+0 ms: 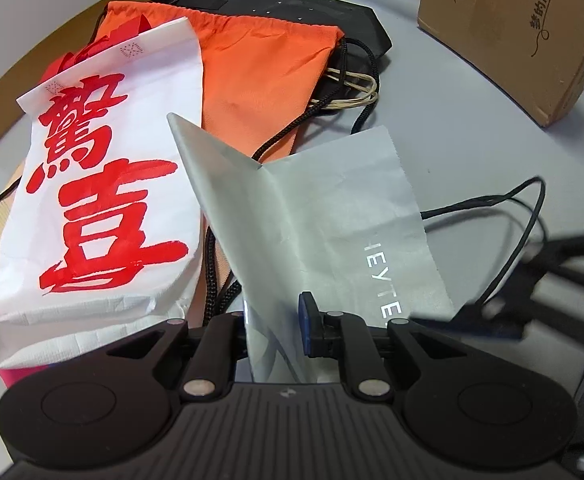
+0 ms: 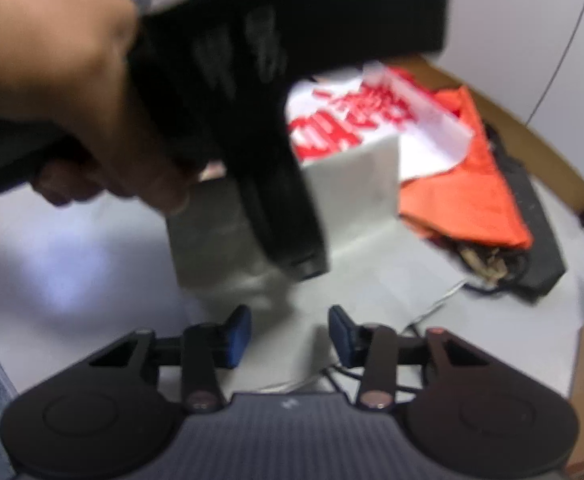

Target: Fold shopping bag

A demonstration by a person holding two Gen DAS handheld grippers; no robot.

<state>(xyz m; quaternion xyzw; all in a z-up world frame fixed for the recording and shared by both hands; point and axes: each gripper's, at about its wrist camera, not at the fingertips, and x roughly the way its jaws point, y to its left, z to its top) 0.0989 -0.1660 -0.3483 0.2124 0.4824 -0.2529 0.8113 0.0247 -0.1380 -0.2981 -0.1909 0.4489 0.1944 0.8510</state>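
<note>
A light grey shopping bag (image 1: 312, 220) with white lettering lies on the grey table (image 1: 432, 92), one side folded up into a standing flap. My left gripper (image 1: 275, 320) is shut on the lower edge of that flap, and the fabric runs down between its blue pads. In the right wrist view the same bag (image 2: 356, 184) shows behind the blurred left gripper (image 2: 304, 264) and the hand (image 2: 71, 100) holding it. My right gripper (image 2: 289, 336) hovers over the bag's near part. Its blue pads stand apart and nothing is pinched between them.
A white bag with red characters (image 1: 103, 200) lies on the left over an orange drawstring bag (image 1: 259, 68) and a black bag (image 1: 312, 12). A cardboard box (image 1: 512, 32) stands at the far right. A black cable (image 1: 532, 208) loops beside the grey bag.
</note>
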